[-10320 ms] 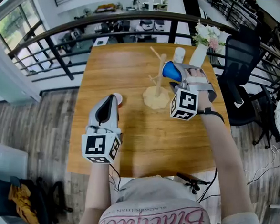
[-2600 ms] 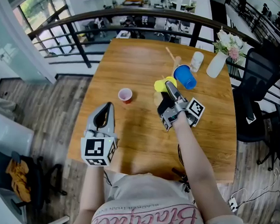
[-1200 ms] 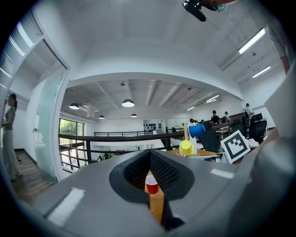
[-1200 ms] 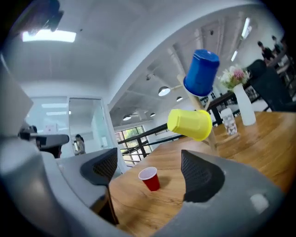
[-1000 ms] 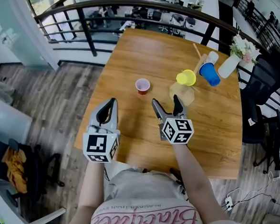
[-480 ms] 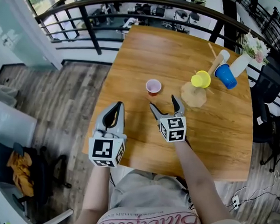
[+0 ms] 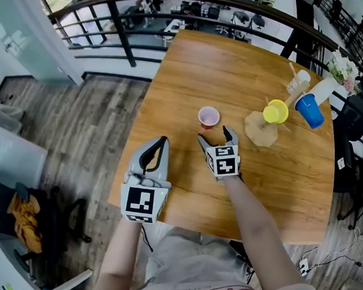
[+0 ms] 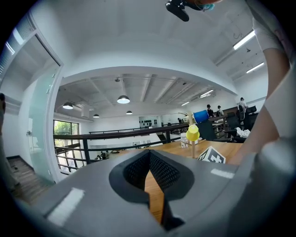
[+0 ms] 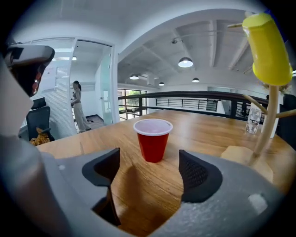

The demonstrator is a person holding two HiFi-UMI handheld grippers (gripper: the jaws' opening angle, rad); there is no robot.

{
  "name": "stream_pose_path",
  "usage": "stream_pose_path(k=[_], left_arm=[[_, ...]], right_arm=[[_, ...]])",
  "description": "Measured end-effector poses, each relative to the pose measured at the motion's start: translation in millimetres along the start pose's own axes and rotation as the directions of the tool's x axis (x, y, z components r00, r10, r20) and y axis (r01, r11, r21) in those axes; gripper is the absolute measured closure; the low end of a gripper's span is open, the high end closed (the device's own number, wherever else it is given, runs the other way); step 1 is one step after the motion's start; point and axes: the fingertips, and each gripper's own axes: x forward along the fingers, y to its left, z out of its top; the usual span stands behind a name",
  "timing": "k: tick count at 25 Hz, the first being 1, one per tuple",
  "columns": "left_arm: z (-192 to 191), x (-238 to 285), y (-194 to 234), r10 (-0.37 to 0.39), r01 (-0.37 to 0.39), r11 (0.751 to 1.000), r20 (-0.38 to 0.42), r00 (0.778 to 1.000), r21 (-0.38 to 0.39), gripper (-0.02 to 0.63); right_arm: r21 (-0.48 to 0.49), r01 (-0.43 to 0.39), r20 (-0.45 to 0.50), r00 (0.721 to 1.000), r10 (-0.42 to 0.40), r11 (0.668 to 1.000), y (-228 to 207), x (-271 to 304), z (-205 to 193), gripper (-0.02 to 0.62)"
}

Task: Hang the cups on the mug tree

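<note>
Right gripper view: red cup (image 9: 153,141) stands just beyond right tongs (image 9: 148,171), empty, wide, having just narrowed.

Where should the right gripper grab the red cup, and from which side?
Grip the side wall below the rim, coming level from the near side. The red cup stands upright, mouth up, tapering downward. The right gripper faces it; its open jaws have just closed slightly, nothing between them.
</note>
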Motion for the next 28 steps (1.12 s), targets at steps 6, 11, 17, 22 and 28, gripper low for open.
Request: stream_pose_path(k=[6,11,17,22,28], left_arm=[[-3,9,2,-0.051,0.051,0.997,-0.012,0.999,0.061,0.597],[2,27,4,-0.074,0.074,0.994,-0.01,0.997,0.074,0.597],[15,35,6,-0.059,0.057,0.997,0.028,0.998,0.05,0.597],[21,37,5,-0.067,0.063,0.994,0.04,0.997,0.094,0.597],[22,37,6,-0.06,0.057,0.995,0.035,0.998,0.078,0.597]], right_arm=[[0.03,0.041,-0.045,0.998,-0.04,0.999,-7,19,-3,0.207],[-0.033,0.032,-0.068,0.997,-0.035,0.999,-5,34,4,0.213],[-0.063,0.016,-0.164,0.986,-0.026,0.998,0,51,-2,0.222],[-0.068,0.045,-0.184,0.981,-0.056,0.997,-4,48,0,0.355],[-0.067,0.027,-0.17,0.985,-0.038,0.997,4,35,2,0.36]])
